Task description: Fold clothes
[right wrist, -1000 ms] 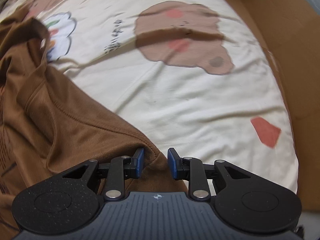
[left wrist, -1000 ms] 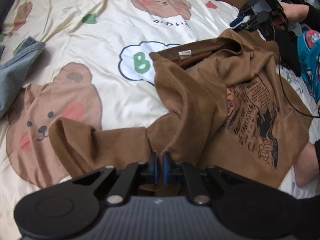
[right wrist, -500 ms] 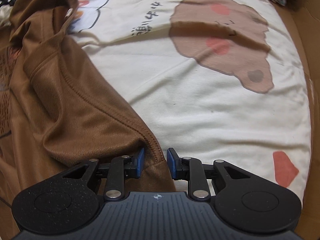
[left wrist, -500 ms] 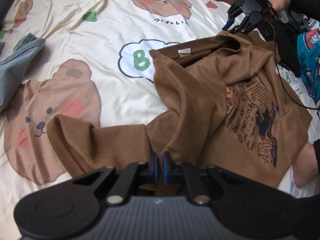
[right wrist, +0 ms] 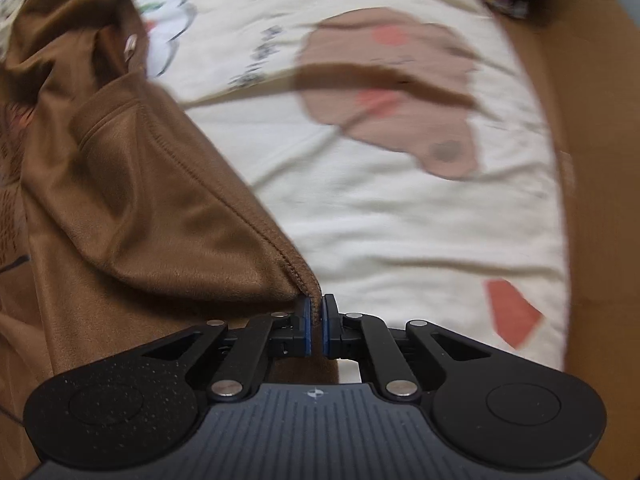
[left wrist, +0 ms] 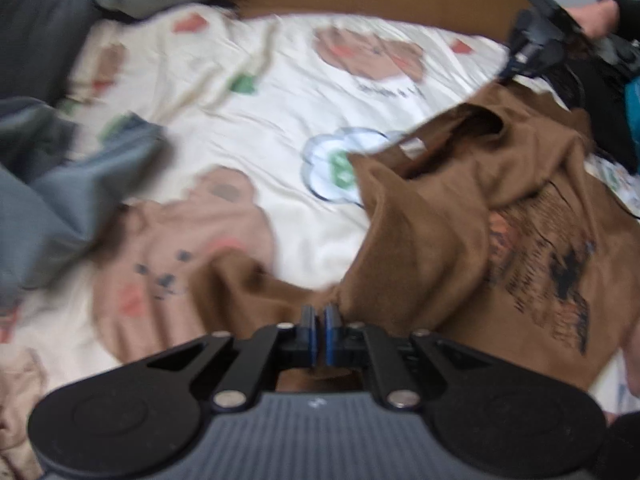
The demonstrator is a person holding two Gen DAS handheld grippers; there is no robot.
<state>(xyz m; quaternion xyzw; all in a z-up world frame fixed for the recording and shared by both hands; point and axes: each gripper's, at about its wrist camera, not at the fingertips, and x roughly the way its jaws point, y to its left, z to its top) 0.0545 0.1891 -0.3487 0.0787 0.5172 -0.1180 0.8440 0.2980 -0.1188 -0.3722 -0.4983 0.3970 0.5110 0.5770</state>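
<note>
Bear-print bedding (left wrist: 248, 168) is lying rumpled under a brown shirt (left wrist: 460, 232), with grey clothes (left wrist: 60, 208) heaped well apart at the left. Left gripper (left wrist: 319, 316) is clenching a shirt fold, while right gripper (right wrist: 316, 312) is pinching the shirt's stitched hem.

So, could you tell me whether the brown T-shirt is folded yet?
Not folded: the brown T-shirt lies rumpled on the bedsheet, its print showing.

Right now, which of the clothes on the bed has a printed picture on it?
The brown shirt, held by both grippers. Its front shows a dark printed graphic; the grey-blue garment at the left is plain.
</note>
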